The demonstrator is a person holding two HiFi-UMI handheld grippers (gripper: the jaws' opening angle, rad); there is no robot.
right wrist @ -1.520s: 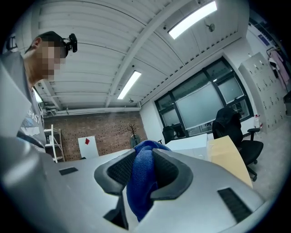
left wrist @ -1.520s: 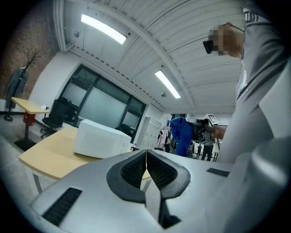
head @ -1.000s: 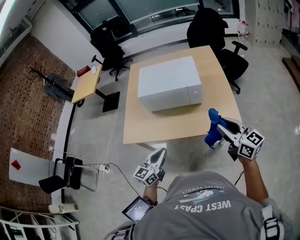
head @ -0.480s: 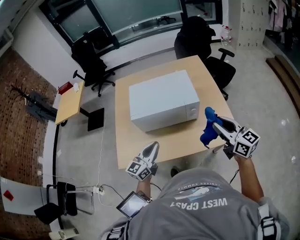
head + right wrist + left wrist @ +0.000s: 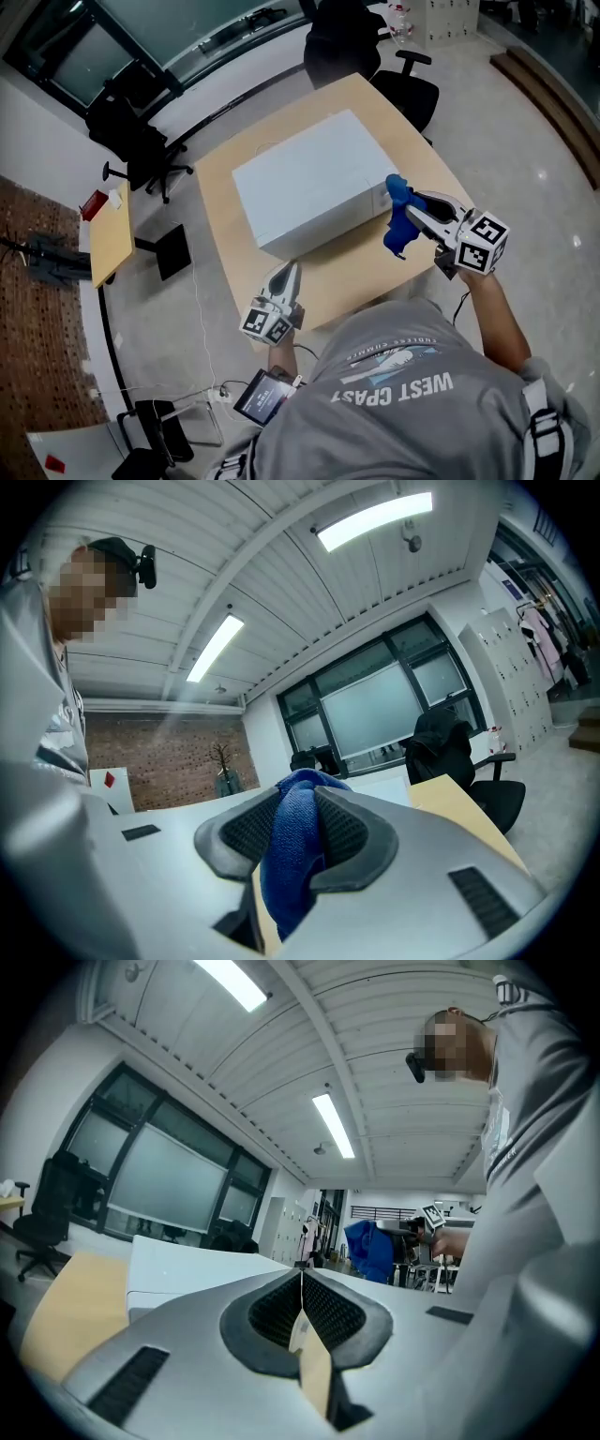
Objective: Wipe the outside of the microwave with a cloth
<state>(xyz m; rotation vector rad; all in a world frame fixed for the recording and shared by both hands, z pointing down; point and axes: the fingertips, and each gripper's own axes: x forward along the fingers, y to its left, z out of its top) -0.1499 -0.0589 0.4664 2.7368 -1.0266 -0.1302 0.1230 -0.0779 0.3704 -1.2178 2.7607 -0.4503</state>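
A white microwave (image 5: 305,183) sits on the wooden table (image 5: 352,267), door side toward me. My right gripper (image 5: 405,203) is shut on a blue cloth (image 5: 398,217) that bunches between its pads and hangs down, close to the microwave's near right corner. The cloth (image 5: 293,850) fills the jaws in the right gripper view. My left gripper (image 5: 284,277) is shut with nothing in it, over the table's near edge in front of the microwave. In the left gripper view the microwave (image 5: 187,1265) lies ahead and the cloth (image 5: 371,1250) shows at the right.
Black office chairs (image 5: 366,42) stand behind the table, another (image 5: 131,131) at the left. A small side table (image 5: 111,234) stands left. A tablet (image 5: 265,394) hangs at my waist. Cables run over the floor (image 5: 202,319).
I have walked up to the table; the microwave looms nearer. Both grippers moved forward, the right one with the cloth now beside the microwave's corner, the left one over the table edge.
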